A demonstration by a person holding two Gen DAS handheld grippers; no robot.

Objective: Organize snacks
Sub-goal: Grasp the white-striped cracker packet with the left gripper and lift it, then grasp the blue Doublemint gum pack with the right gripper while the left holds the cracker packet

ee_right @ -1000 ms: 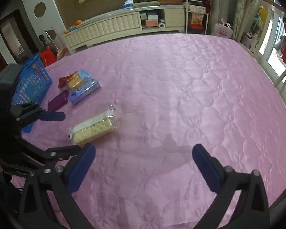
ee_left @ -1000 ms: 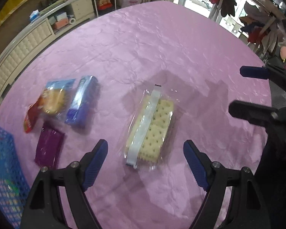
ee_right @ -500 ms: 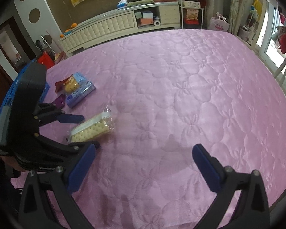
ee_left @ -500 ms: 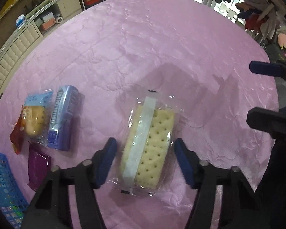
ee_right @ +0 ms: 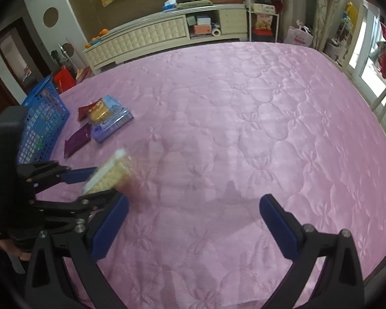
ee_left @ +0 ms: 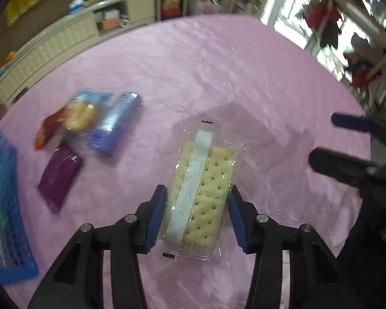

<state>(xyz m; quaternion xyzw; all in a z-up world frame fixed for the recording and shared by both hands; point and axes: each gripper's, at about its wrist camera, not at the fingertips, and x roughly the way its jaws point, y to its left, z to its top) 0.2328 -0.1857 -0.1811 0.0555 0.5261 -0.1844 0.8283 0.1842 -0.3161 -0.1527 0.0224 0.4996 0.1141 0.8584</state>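
My left gripper (ee_left: 196, 213) is shut on a clear pack of pale crackers (ee_left: 205, 188), its blue pads pressing both long sides. In the right wrist view the cracker pack (ee_right: 109, 176) is lifted off the pink cloth and blurred, held by the left gripper (ee_right: 95, 184). A purple packet (ee_left: 60, 175), a blue snack pack (ee_left: 114, 127), a round pastry pack (ee_left: 81, 114) and a red packet (ee_left: 43, 132) lie to the left. A blue basket (ee_left: 2, 206) stands at the far left. My right gripper (ee_right: 193, 226) is open and empty over the cloth.
The pink quilted cloth (ee_right: 244, 116) covers the wide surface. The blue basket also shows in the right wrist view (ee_right: 41, 126), near the left edge. A white cabinet (ee_right: 154, 38) and shelves stand beyond the far edge. The right gripper shows at the right of the left wrist view (ee_left: 347, 144).
My left gripper moved down around the cracker pack, closed on it and raised it off the cloth. The right gripper has stayed open and nearly still.
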